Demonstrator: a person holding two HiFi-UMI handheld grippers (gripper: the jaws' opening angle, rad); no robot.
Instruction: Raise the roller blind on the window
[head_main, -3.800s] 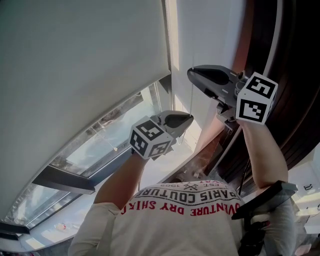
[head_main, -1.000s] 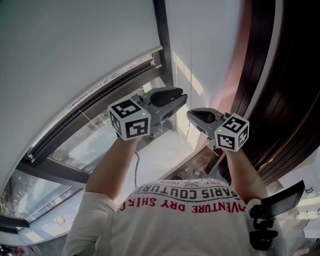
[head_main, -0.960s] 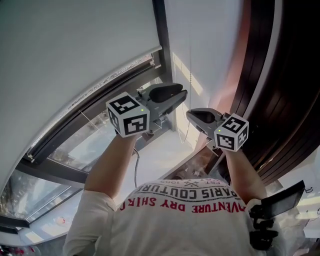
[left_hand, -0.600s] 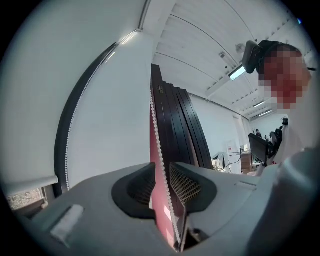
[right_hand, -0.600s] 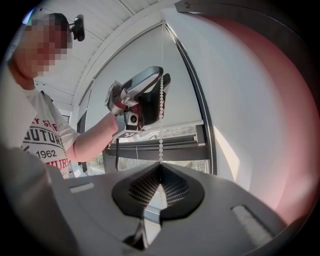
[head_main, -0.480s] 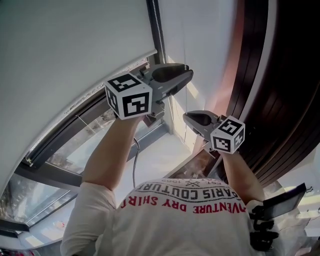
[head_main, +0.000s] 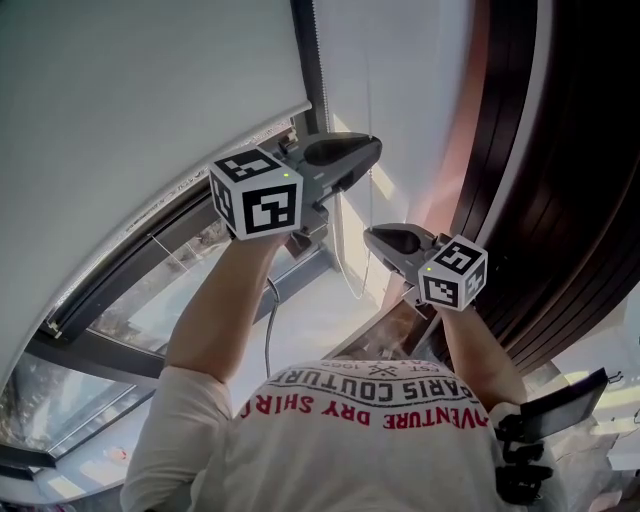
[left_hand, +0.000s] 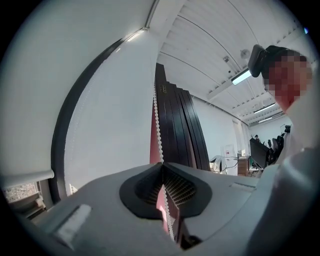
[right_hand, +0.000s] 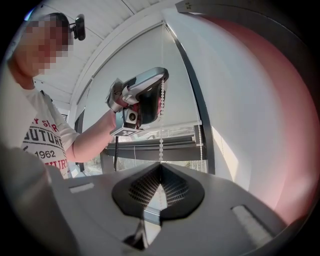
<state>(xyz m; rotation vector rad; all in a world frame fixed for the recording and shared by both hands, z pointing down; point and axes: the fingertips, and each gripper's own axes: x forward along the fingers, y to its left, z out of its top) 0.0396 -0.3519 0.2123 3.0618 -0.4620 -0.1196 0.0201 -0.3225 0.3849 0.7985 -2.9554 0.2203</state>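
The white roller blind (head_main: 150, 90) covers the upper window, its bottom bar (head_main: 200, 165) above bare glass (head_main: 150, 300). Its white bead chain (left_hand: 156, 115) hangs by the wall. My left gripper (head_main: 374, 148) is the upper one. Its jaws have just closed, and in the left gripper view it (left_hand: 162, 165) is shut on the chain, which runs on between the pads. My right gripper (head_main: 368, 236) sits lower, shut on the same strand (right_hand: 161, 145), which drops from the left gripper (right_hand: 161, 85) straight into its tips (right_hand: 160, 164). A second strand (right_hand: 201, 142) hangs free beside the frame.
Dark wood panelling (head_main: 545, 150) rises at the right beside a pale wall (head_main: 410, 80). A dark window mullion (head_main: 303, 40) stands behind the chain. The white sill (head_main: 310, 320) lies below. A black device (head_main: 555, 405) sticks out at lower right.
The left gripper has risen from level with the right gripper to above it, and its jaws have closed on the chain. The right gripper has kept still.
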